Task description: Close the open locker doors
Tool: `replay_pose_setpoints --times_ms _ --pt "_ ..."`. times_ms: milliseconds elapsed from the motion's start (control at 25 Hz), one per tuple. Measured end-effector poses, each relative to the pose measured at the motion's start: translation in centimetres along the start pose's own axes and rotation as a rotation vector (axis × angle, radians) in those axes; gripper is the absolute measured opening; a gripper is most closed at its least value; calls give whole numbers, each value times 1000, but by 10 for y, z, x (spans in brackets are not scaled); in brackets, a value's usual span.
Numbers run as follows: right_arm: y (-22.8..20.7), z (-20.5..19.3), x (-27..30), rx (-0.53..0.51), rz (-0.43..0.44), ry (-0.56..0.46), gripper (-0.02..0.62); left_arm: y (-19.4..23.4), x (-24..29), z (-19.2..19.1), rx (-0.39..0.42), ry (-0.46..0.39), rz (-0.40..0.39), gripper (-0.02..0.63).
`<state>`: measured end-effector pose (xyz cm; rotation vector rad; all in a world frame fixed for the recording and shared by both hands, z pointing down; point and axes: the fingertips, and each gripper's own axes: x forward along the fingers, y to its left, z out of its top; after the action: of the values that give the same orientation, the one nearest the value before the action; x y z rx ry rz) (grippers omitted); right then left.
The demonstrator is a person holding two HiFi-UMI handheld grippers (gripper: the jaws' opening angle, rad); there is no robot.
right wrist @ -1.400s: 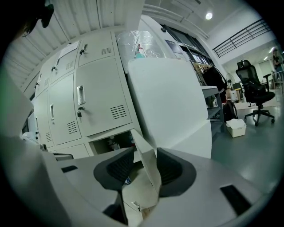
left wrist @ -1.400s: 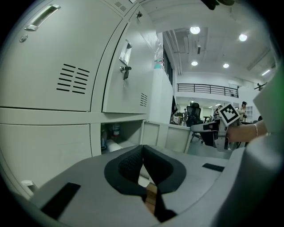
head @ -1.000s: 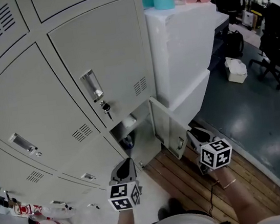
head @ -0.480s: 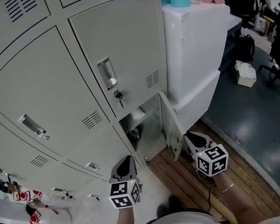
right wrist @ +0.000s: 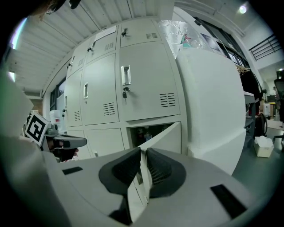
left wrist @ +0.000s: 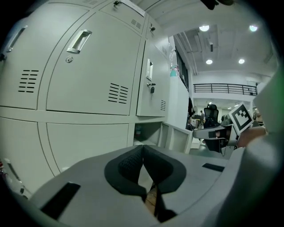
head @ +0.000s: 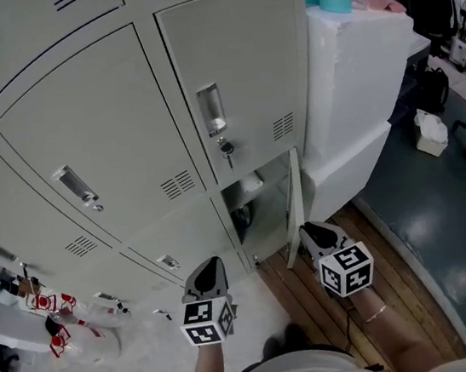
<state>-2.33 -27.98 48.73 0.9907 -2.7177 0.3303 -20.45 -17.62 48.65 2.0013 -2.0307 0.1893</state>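
Down at the foot of the locker bank [head: 75, 100], the open door [head: 292, 207] has swung part-way in. The right gripper [head: 313, 234] now pinches its free edge. Push steadily along the hinge arc, letting go before the frame. The left gripper [head: 209, 270] is idle, jaws together, empty.
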Motion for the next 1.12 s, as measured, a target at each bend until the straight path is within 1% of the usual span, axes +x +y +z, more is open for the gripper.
replay_pose_setpoints --times_ms 400,840,1120 --pt "37 4 42 -10 76 11 52 28 -19 0 -15 -10 89 21" --pt "59 12 81 -49 130 8 51 40 -23 -1 -34 -7 147 21" --pt "72 17 116 -63 154 20 51 52 -23 -3 -40 -2 177 20"
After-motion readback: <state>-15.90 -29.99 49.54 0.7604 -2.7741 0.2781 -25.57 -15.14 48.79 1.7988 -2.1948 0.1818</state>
